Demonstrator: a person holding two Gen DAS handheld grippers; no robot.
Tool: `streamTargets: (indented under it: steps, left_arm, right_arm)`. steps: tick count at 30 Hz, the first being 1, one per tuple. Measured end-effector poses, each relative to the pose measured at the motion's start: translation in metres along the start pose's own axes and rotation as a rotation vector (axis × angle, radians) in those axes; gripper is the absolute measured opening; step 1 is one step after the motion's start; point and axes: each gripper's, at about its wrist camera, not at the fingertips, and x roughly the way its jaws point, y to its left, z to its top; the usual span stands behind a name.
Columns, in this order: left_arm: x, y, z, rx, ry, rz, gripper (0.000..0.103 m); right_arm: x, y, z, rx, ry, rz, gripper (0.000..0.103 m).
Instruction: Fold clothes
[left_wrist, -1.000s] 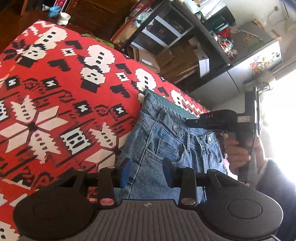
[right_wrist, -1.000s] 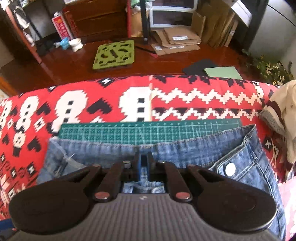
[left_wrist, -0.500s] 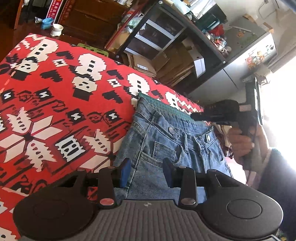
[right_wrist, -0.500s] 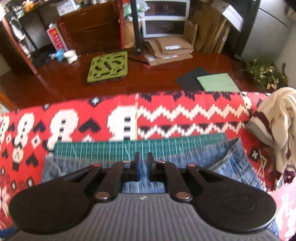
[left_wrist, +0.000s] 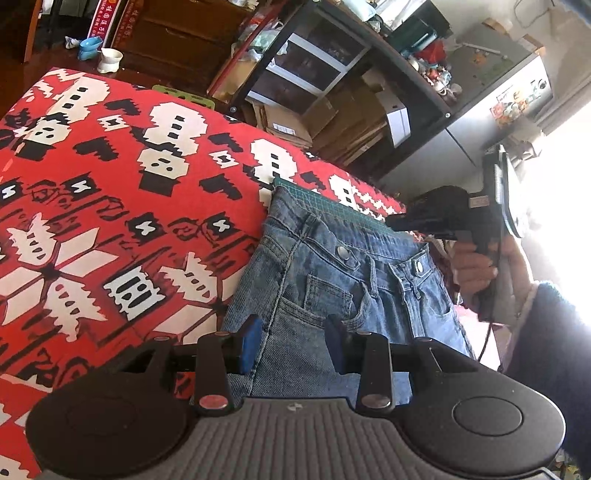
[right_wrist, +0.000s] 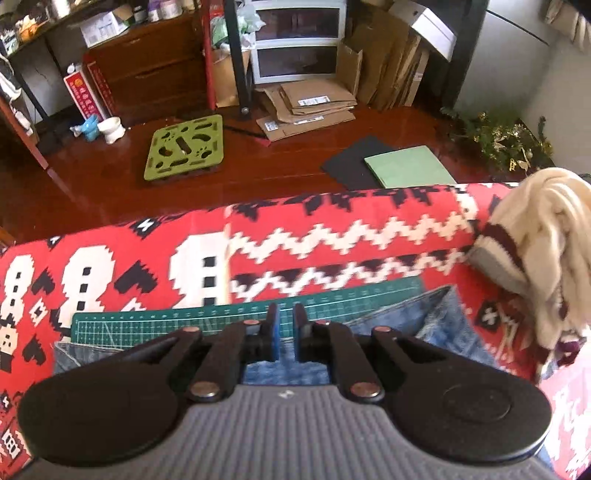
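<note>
Jeans (left_wrist: 343, 291): blue denim, lying flat on the red patterned cloth (left_wrist: 110, 206), waistband toward 12 o'clock in the left wrist view, both waist buttons showing.
Cutting mat (right_wrist: 207, 314): green, gridded, under the waistband; a strip of it shows past the denim at 12 o'clock in the right wrist view.
Left gripper (left_wrist: 293, 341): fingers spread wide, nothing between them, above the jeans near the front pocket.
Right gripper (right_wrist: 284, 332): fingers drawn close with a narrow gap; denim sits behind the gap, but I cannot tell whether any is pinched.
Right hand (left_wrist: 476, 273): at 3 o'clock in the left wrist view, wrapped round the gripper handle.
Cream sweater (right_wrist: 543, 251): heaped on the cloth at 3 o'clock in the right wrist view, apart from the jeans.
</note>
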Motion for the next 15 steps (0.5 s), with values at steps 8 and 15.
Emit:
streamTargets:
  steps: [8,15]
  left_arm:
    - [0.004,-0.003,-0.001,0.007,0.009,-0.008,0.036]
    - [0.007,-0.011,-0.003,0.045,0.001,0.013,0.036]
  right_arm:
    - [0.011,-0.02,-0.013,-0.013,0.013,-0.008,0.006]
    - [0.003,-0.036,-0.002,-0.004,0.012,-0.019,0.006]
